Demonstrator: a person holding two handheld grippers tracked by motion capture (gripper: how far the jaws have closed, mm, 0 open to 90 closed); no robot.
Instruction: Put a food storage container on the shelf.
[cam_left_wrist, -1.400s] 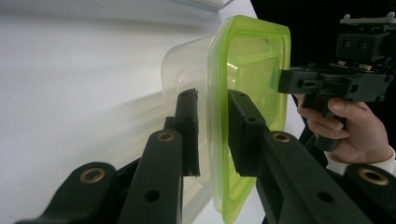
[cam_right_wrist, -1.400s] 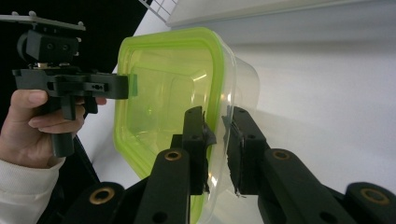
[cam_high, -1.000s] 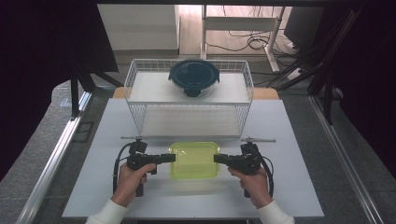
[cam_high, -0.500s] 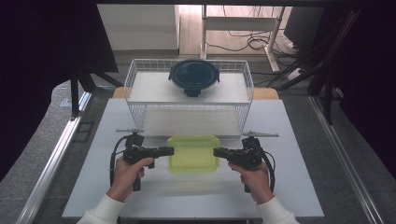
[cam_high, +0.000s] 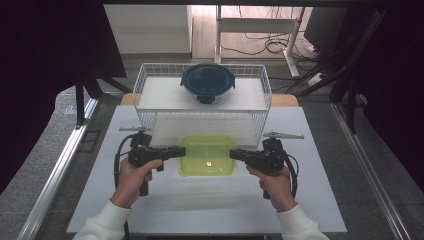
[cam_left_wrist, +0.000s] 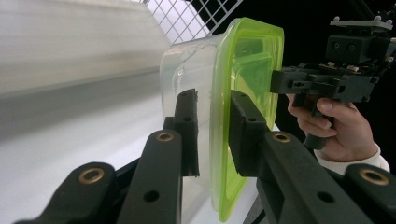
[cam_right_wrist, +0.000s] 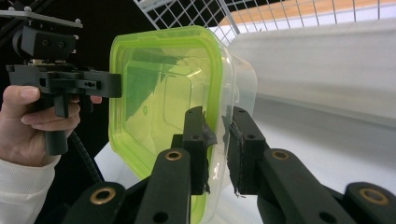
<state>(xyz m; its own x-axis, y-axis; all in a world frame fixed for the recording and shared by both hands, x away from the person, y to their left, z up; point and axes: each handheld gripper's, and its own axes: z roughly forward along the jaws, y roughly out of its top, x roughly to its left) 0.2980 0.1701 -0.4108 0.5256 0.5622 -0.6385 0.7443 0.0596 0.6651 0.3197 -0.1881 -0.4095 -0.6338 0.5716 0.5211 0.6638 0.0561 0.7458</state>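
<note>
While both my tongs clamp the box by its opposite rims, it sits at lower centre of the high view, over the surface. Left tongs grip its left edge, right tongs its right, just below the basket.

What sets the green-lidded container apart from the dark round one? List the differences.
The green-lidded container is rectangular with a translucent lime lid; the dark round container has a dark blue lid. The first is gripped by both tools at its ends; the second rests untouched in the wire basket. Both are lidded.
</note>
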